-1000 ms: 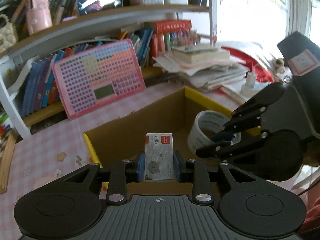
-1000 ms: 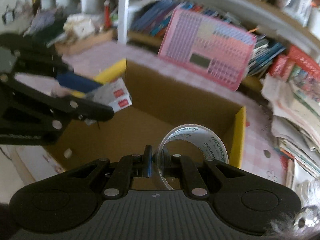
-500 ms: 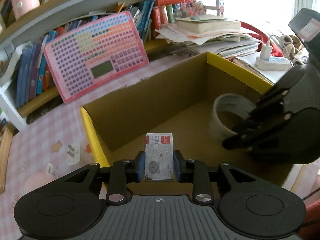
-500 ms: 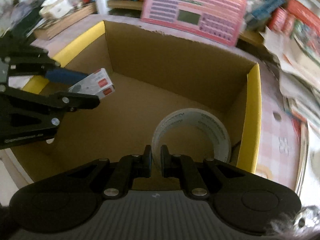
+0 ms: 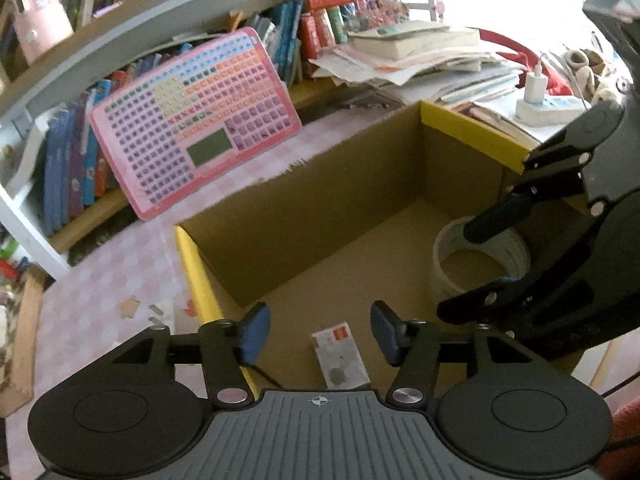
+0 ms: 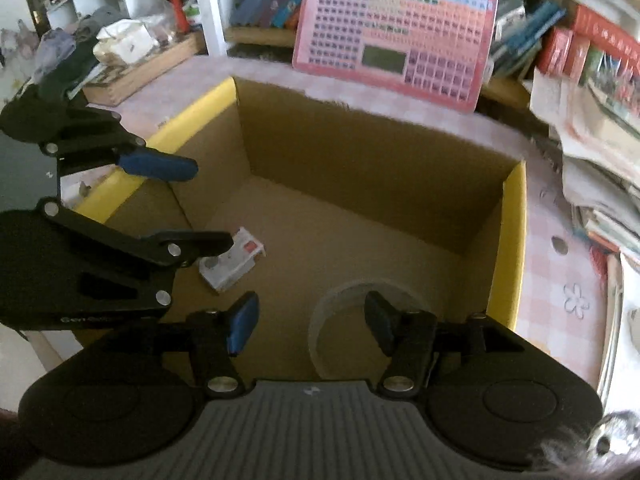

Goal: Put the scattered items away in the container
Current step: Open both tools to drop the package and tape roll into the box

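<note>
An open cardboard box (image 5: 468, 126) with yellow-taped rims stands on the pink checked table; it also shows in the right wrist view (image 6: 514, 216). My left gripper (image 5: 320, 334) is open above the box's near left corner, and a small white card pack (image 5: 340, 354) lies on the box floor below it; the pack also shows in the right wrist view (image 6: 232, 262). My right gripper (image 6: 308, 326) is open above a roll of clear tape (image 6: 332, 312), which lies flat on the box floor; the roll also shows in the left wrist view (image 5: 448, 272).
A pink keyboard-like toy board (image 5: 192, 136) leans on the bookshelf behind the box. Stacked papers and books (image 5: 416, 52) lie at the back right. A white charger (image 5: 536, 98) sits right of the box. A wooden tray (image 6: 140, 66) stands at the left.
Both grippers have opened. The card pack has dropped from my left gripper onto the box floor, and the tape roll has left my right gripper and lies flat in the box.
</note>
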Tool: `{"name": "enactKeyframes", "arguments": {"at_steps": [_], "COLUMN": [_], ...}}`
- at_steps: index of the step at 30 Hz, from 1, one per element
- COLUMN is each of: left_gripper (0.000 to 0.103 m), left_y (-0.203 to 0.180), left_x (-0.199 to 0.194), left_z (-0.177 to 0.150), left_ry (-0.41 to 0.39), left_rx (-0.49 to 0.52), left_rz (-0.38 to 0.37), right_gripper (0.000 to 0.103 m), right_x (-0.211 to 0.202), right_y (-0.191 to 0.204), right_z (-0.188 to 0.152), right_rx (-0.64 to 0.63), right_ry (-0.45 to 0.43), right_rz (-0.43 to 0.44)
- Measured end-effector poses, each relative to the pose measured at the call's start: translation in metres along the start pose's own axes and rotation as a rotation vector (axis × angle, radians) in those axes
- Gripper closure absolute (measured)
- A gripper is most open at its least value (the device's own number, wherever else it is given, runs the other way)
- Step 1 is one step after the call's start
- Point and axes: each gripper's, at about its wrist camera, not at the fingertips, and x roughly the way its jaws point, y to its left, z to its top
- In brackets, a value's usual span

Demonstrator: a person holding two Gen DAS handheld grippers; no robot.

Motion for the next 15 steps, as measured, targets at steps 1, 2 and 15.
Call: {"name": "enactKeyframes", "arguments": {"at_steps": [1,2,15], "left_gripper": [0.041,0.038,0.026], "left_y": [0.001,0.002,0.012], "left_x": [-0.005,-0.009,-0.06], "left_z": [0.001,0.002,-0.002], "left_ry": [-0.015,-0.027,-0.142], "left_rx": [-0.011,-0.021,-0.125], "left_rz": [0.008,0.018,0.064], "right_gripper": [0.046,0.046,0.046], "right_x": [-0.002,-0.005,-0.039], "right_y": [0.0,0.001,0.012], "right_z": [0.0,0.0,-0.009], "right_rx": [0.004,0.005,0.034], "right_ry": [-0.01,-0.023,-0.157], "right_rz": [0.002,0.002,-0.061]}}
